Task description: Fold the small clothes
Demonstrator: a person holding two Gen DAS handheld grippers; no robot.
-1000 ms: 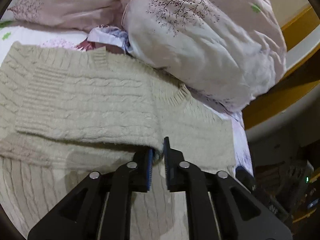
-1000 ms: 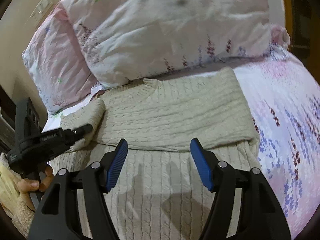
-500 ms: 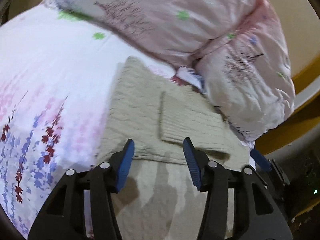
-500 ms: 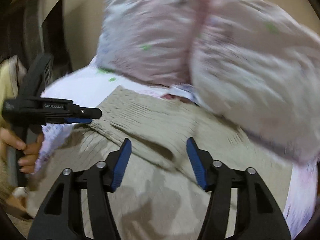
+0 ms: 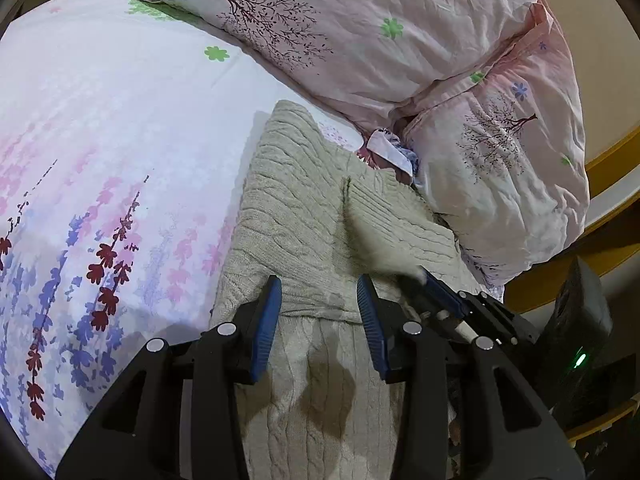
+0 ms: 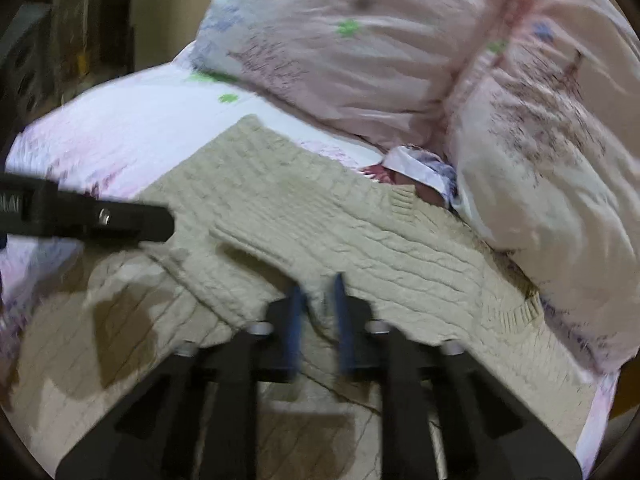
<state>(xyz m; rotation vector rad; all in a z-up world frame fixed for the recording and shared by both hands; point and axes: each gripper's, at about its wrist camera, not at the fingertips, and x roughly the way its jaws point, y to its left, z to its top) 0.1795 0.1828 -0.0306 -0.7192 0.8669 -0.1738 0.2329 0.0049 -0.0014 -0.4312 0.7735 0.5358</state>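
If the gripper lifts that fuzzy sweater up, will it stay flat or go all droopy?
Probably droopy: the cream sweater is soft cable knit, and its folded sleeve already bends and sags. It likely won't slip much, since the right gripper pinches thick, bumpy knit. It looks chunky, so maybe a bit heavy.

Motion blur smears the right claw (image 6: 318, 312) pinching the sweater (image 6: 360, 240).

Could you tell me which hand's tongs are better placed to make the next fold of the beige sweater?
Probably the right. The right tongs are nearly shut on the folded sleeve edge of the sweater, already pinching knit. The left tongs are wide open above the sweater, holding nothing.
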